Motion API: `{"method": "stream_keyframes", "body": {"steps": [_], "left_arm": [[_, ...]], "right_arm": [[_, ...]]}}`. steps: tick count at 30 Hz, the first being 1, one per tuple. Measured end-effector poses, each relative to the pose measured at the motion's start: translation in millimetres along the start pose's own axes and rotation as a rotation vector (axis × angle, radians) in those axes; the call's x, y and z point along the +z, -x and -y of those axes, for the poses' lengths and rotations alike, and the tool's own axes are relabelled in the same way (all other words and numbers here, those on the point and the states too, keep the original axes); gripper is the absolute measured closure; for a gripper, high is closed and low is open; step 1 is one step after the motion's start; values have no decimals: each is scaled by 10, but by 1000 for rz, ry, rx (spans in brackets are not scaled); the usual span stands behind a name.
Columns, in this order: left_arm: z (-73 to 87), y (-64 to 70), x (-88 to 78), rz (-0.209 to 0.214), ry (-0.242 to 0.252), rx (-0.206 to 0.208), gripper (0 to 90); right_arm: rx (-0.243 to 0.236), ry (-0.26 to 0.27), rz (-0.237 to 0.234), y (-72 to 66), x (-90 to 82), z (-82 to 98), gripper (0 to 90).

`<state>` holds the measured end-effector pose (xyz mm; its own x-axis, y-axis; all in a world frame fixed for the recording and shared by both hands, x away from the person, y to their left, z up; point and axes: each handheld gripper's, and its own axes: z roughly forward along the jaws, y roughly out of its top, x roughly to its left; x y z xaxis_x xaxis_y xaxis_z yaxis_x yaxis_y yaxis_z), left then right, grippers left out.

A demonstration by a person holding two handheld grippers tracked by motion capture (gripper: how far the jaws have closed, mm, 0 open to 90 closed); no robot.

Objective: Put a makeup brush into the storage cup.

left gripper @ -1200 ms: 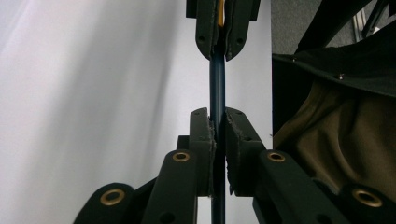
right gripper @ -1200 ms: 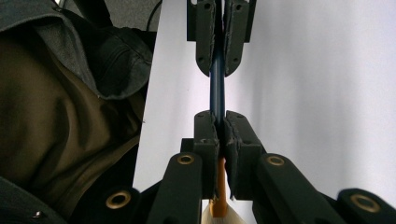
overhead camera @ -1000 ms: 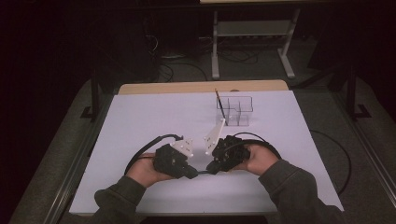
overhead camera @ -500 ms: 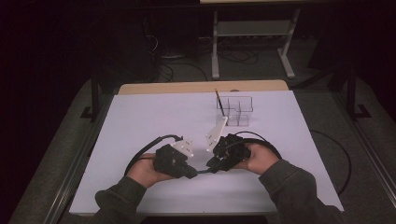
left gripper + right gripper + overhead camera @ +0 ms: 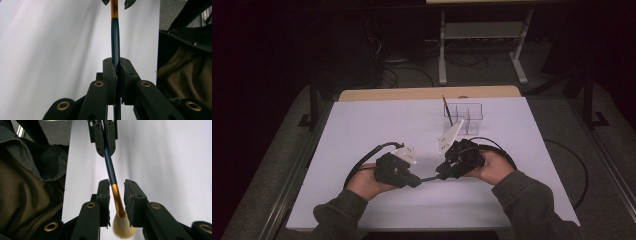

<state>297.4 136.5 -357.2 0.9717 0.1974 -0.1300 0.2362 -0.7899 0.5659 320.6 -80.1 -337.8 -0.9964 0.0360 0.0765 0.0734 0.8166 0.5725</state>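
The left gripper (image 5: 116,75) clamps the brush (image 5: 113,183) handle; the right gripper (image 5: 117,192) jaws, just opening, flank its ferrule untouched. Bristles blur.

Your left gripper (image 5: 116,71) is clamped tight, jaws pressed together, held low and pointing toward your right hand. Your right gripper (image 5: 117,192) faces it, its jaws having just been opening, now parted. Both forearms rest near the table's front edge.
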Motion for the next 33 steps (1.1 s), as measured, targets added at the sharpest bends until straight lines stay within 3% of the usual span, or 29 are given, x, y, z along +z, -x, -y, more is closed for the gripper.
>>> {"method": "stream_keyframes", "body": {"steps": [13,26,33], "left_arm": [[12,-73,-35,-46,16,-76,838],[-19,-119,-76,-76,51,-126,839],[-59,-128,-42,-78,70,-130,838]], "right_arm": [[59,7,5,45,-10,147,732],[117,-1,22,146,52,270,713],[152,12,33,192,60,293,698]]}}
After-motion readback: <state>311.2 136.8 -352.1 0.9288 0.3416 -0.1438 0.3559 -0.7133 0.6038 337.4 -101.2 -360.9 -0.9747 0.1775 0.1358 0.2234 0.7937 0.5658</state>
